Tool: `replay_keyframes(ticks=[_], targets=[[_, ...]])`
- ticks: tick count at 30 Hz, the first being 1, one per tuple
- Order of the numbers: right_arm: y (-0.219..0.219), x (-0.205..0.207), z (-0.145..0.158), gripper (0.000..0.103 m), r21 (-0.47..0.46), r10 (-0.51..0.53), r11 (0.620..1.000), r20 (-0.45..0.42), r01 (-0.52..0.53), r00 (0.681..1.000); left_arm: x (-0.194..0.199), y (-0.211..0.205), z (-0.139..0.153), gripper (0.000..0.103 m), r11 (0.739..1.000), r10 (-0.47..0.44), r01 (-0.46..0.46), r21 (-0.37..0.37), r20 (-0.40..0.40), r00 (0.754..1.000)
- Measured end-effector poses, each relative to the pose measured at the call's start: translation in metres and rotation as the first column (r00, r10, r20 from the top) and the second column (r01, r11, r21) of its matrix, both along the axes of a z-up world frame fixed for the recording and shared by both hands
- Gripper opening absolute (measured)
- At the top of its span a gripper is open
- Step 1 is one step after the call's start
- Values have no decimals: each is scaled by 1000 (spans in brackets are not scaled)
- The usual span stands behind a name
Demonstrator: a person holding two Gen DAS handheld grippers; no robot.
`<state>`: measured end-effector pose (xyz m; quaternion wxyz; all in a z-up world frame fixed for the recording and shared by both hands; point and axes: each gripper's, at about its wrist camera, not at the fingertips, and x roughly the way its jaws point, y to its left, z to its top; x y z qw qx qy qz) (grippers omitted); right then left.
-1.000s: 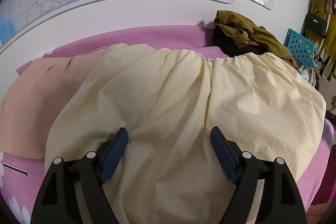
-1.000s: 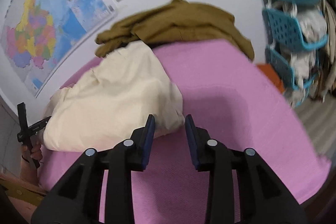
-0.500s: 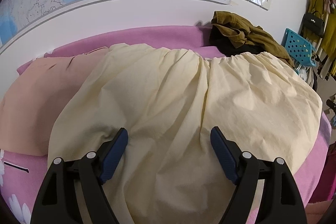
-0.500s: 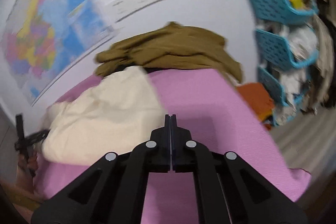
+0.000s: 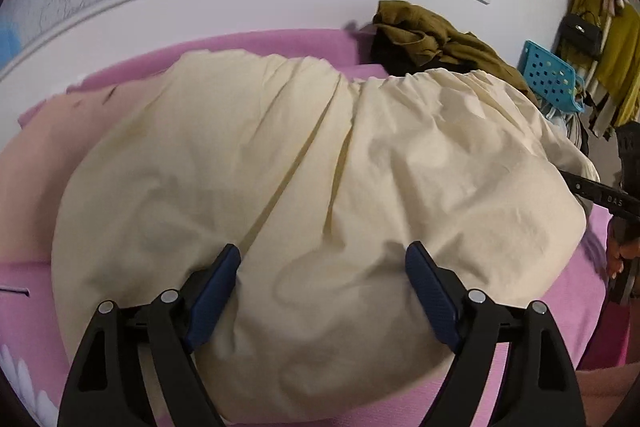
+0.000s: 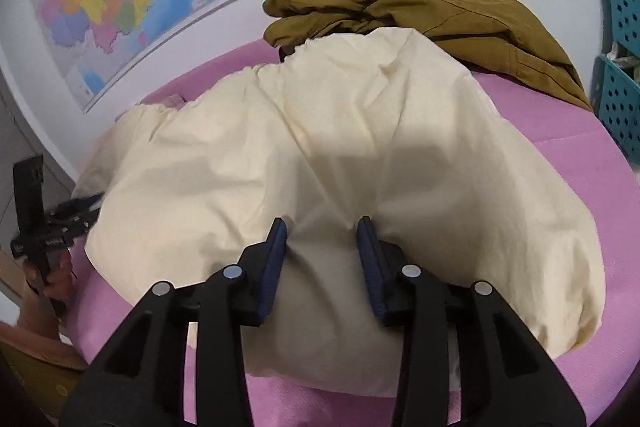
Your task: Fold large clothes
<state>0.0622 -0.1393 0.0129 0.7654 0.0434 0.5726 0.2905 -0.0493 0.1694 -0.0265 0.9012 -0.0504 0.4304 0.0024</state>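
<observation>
The right tongs (image 6: 322, 227) had slid over from the bare pink bed (image 6: 580, 163) onto the cream cloth (image 6: 320, 131). Their jaws had just been opening, with cloth between them, not pinched. The left tongs (image 5: 322, 259) stayed wide open over it. A new fold looked ready to start.

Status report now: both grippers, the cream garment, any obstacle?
Left gripper open wide over cream garment, nothing gripped. Right gripper jaws just opening, cloth between them, not pinched. Olive clothes piled at far edge, touching the garment.
</observation>
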Motion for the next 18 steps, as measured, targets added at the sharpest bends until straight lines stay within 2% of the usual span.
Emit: replay_keyframes(ticks=[2, 5, 6, 7, 9, 10, 12, 13, 15, 18], targets=[[7, -3, 19, 39, -42, 7, 999, 48, -5, 999, -1, -3, 6, 80, 1000, 15, -15, 21, 4, 1000], [23, -10, 53, 41, 36, 33, 999, 129, -38, 991, -7, -11, 16, 79, 1000, 10, -11, 27, 44, 999], [30, -12, 60, 46, 48, 52, 997, 143, -59, 988, -9, -16, 19, 79, 1000, 2, -4, 31, 61, 998], [42, -15, 63, 47, 68, 84, 993, 145, -95, 986, -10, -19, 22, 81, 999, -8, 6, 34, 73, 997], [67, -20, 59, 46, 91, 151, 983, 125, -162, 981, -10, -29, 21, 83, 998, -44, 40, 44, 83, 996], [79, -23, 51, 45, 77, 188, 977, 113, -197, 976, -8, -32, 18, 83, 998, -46, 42, 52, 75, 996], [100, -29, 32, 45, 11, 247, 968, 93, -249, 964, -4, -29, 8, 85, 999, -45, 45, 18, 47, 998], [105, -29, 21, 45, -4, 254, 967, 81, -254, 964, -1, -22, 3, 89, 999, -35, 36, -19, 40, 999], [106, -29, 12, 45, -6, 243, 970, 62, -243, 968, 3, -13, -5, 89, 998, -9, 10, -66, 15, 1000], [106, -28, 23, 46, -23, 238, 971, 76, -237, 968, 0, -16, -1, 88, 999, 5, -4, -46, 18, 1000]])
